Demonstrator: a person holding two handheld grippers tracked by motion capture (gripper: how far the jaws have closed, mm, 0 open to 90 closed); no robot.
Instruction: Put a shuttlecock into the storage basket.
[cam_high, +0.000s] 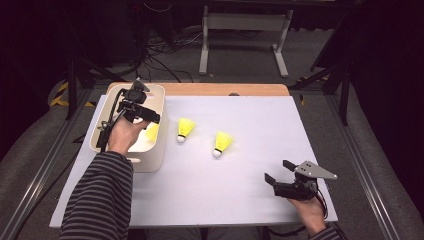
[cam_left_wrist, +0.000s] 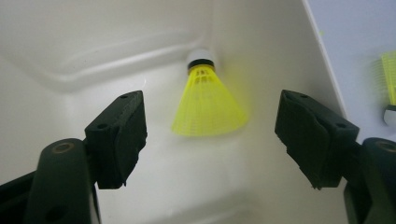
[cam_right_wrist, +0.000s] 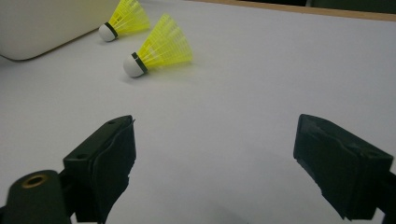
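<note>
The left gripper (cam_high: 142, 111) is hanging over the white bin (cam_high: 156, 155) at the left edge of the table (cam_high: 250, 200), with the person's left hand (cam_high: 125, 135) wrapped around its handle. Its jaws are standing wide apart with nothing between them. In the left gripper view, a yellow shuttlecock (cam_left_wrist: 208, 100) is lying on the bin's floor just beyond the spread jaws, roughly centred in the gap but touching neither one; its white cork is pointing away from the gripper toward the bin's far wall, and its skirt is facing the jaws, close against the side wall on that view's right. In the high view, that shuttlecock (cam_high: 151, 132) is peeking out as a yellow patch just beside the hand. Two more shuttlecocks are lying on the white table surface outside the bin: a nearer shuttlecock (cam_high: 184, 129) just beside the bin's wall, and a farther shuttlecock (cam_high: 222, 143) toward the middle of the table. The right gripper (cam_high: 277, 172) is resting low near the table's right front corner, well apart from the bin, its jaws also spread and holding nothing, aimed toward the two loose shuttlecocks.
</note>
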